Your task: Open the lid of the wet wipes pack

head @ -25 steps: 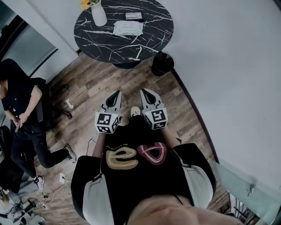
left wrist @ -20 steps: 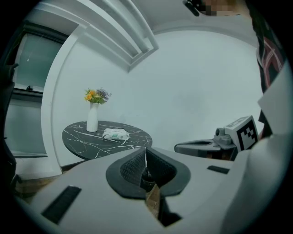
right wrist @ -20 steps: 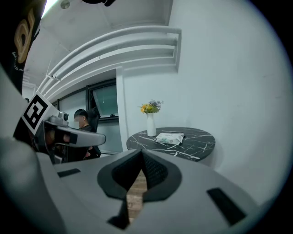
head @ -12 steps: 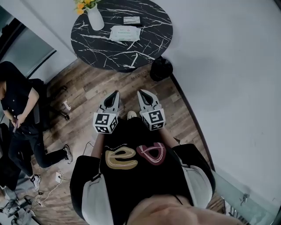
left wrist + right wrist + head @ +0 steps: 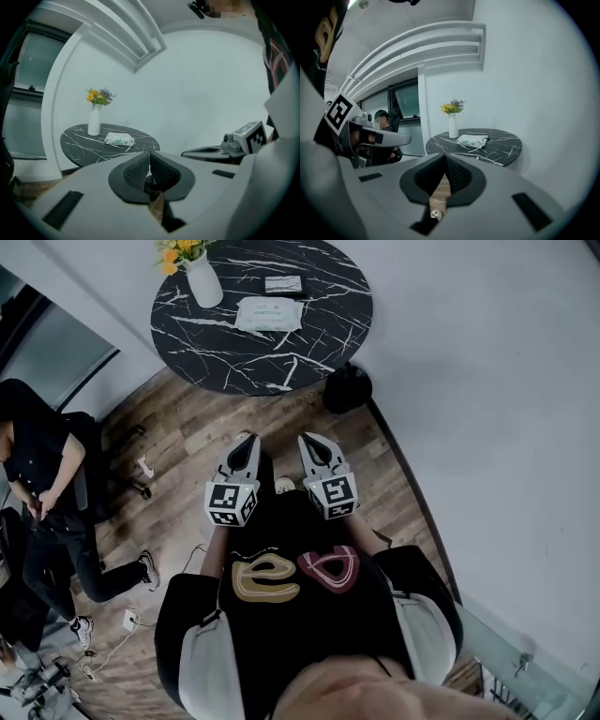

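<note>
The white wet wipes pack lies flat on a round black marble table at the top of the head view. It also shows in the left gripper view and the right gripper view. Both grippers hang side by side over the wooden floor, well short of the table and pointing toward it. My left gripper is shut with nothing in it, its pads meeting. My right gripper is shut and empty too, pads together.
A white vase of flowers and a small flat packet share the table. A black bin stands on the floor by the table's near right edge, against the white wall. A seated person and cables are at the left.
The table and pack have slid slightly lower in the head view as both grippers were carried toward them. Both stay shut.
</note>
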`<act>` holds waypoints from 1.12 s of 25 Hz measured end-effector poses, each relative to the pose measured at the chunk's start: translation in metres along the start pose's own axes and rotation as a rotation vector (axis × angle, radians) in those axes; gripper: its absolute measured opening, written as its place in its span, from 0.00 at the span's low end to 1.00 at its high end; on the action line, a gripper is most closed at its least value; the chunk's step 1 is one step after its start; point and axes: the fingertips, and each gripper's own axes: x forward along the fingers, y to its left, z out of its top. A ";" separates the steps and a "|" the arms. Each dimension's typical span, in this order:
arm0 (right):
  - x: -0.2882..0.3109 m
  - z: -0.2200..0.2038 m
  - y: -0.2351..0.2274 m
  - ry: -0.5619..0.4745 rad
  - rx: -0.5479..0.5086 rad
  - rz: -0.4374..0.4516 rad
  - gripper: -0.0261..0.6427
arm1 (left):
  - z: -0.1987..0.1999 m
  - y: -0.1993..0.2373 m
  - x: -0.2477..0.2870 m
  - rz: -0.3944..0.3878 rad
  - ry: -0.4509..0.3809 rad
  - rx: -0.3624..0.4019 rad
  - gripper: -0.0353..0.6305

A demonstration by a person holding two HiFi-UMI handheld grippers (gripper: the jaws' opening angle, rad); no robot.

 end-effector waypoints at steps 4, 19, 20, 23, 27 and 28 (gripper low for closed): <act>0.011 0.005 -0.011 -0.007 0.005 -0.032 0.06 | 0.007 0.012 0.015 -0.015 -0.004 0.003 0.08; 0.099 0.036 -0.042 0.007 0.037 -0.123 0.06 | 0.050 0.088 0.094 -0.101 0.008 0.002 0.08; 0.107 0.040 -0.044 0.008 0.038 -0.130 0.06 | 0.053 0.095 0.101 -0.106 0.007 -0.001 0.08; 0.127 0.052 -0.051 0.005 0.028 -0.154 0.06 | 0.061 0.112 0.119 -0.121 0.012 -0.006 0.08; 0.153 0.065 -0.060 -0.007 0.037 -0.198 0.06 | 0.073 0.133 0.140 -0.161 0.024 0.009 0.08; 0.159 0.067 -0.061 -0.007 0.039 -0.210 0.06 | 0.077 0.138 0.145 -0.172 0.025 0.015 0.08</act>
